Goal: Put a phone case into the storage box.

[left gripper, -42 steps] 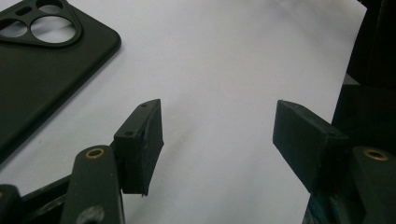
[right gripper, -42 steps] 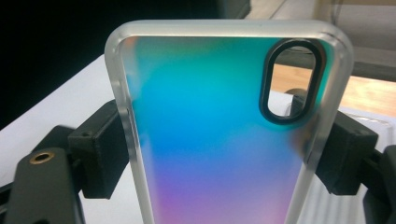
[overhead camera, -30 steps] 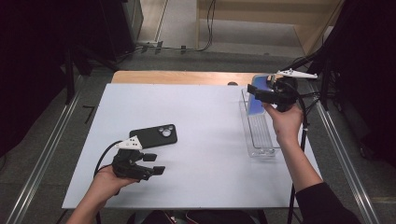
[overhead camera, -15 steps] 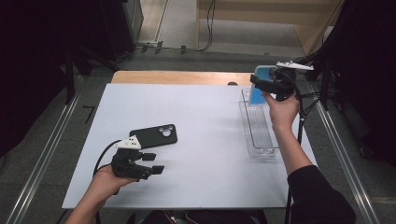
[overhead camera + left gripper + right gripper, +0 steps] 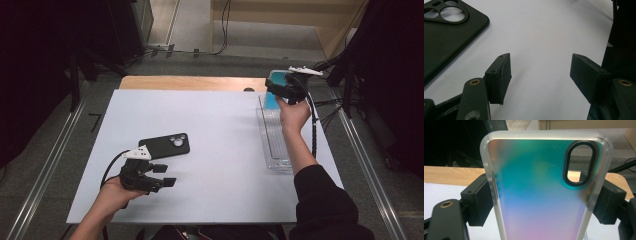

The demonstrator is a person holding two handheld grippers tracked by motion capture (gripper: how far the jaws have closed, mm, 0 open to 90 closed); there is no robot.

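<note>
An iridescent teal-to-pink phone case [image 5: 536,195] with a frosted rim and an oval camera hole stands upright between my right gripper's [image 5: 540,202] jaws, which are shut on its two long sides. In the high view that right gripper [image 5: 274,90] holds the phone case [image 5: 272,102] above the far end of a clear plastic tray [image 5: 277,150]. My left gripper [image 5: 167,176] rests low at the near left, open with nothing between its jaws. A black phone case [image 5: 164,146] lies flat just beyond it. In the left gripper view, my left gripper [image 5: 541,67] stands to the right of the black phone case [image 5: 446,32].
A white board [image 5: 225,150] covers the table, with a strip of wooden tabletop [image 5: 190,82] showing at its far edge. Cables [image 5: 320,110] hang off the table's right side by the tray. Metal rails [image 5: 45,170] run along the floor on both sides.
My right gripper has carried the iridescent case toward the far edge of the table and slightly left. The left gripper and the black case have stayed put.
</note>
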